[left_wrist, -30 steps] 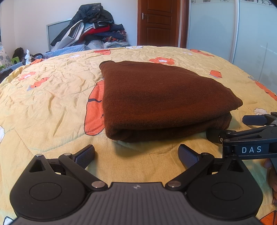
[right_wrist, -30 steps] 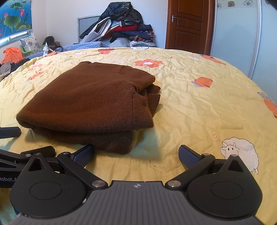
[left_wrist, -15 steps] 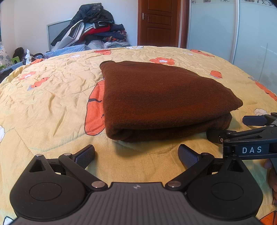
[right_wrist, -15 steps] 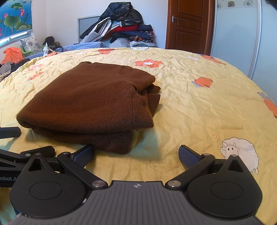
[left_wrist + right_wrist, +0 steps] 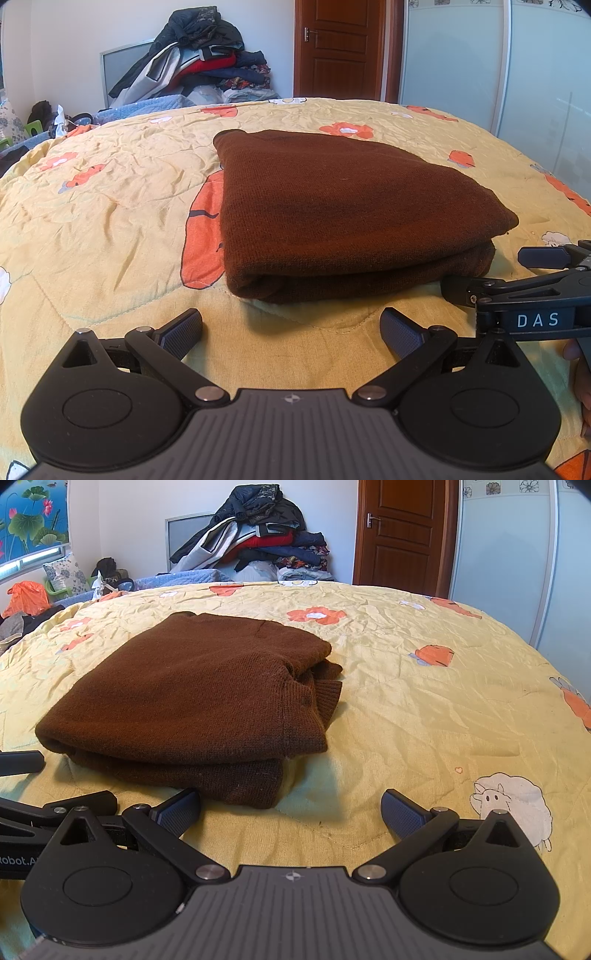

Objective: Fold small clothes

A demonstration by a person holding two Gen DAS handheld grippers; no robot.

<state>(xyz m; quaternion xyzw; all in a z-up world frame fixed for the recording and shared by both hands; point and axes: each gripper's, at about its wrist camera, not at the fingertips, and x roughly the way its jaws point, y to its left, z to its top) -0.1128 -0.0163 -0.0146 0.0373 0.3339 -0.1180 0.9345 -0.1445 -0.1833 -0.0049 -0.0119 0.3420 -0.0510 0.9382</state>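
Here sits the dark brown knitted sweater (image 5: 347, 218), folded into a thick rectangular bundle on the yellow quilted bedspread with orange flower prints (image 5: 110, 221). From the left wrist view, the left gripper (image 5: 291, 328) has its jaws spread wide apart, nothing between them, and the bundle's rounded folded edge lies just ahead of the fingertips, a strip of bare quilt between. Off beyond the right-hand jaw, the right gripper (image 5: 495, 275) comes in sideways, its two black fingers pointing at the bundle's near right corner; one finger looks to be right at the fabric, though I cannot tell if it touches.

Over to the right wrist view: the right gripper (image 5: 291, 808) is wide open too, jaws empty. The sweater (image 5: 192, 701) lies ahead and toward the left-hand jaw, its near corner just in front of that fingertip. Ribbed cuffs and hems peek out from the layers on the side nearer the middle of the gap. Beyond the left-hand jaw, the left gripper (image 5: 55, 782) shows its fingers spread apart, near the bundle's folded edge.

Ahead of the right-hand jaw, a white sheep print (image 5: 513, 808) on the quilt. Far beyond, a heap of mixed clothes (image 5: 255, 539) against the wall beside a brown wooden door (image 5: 402, 531).
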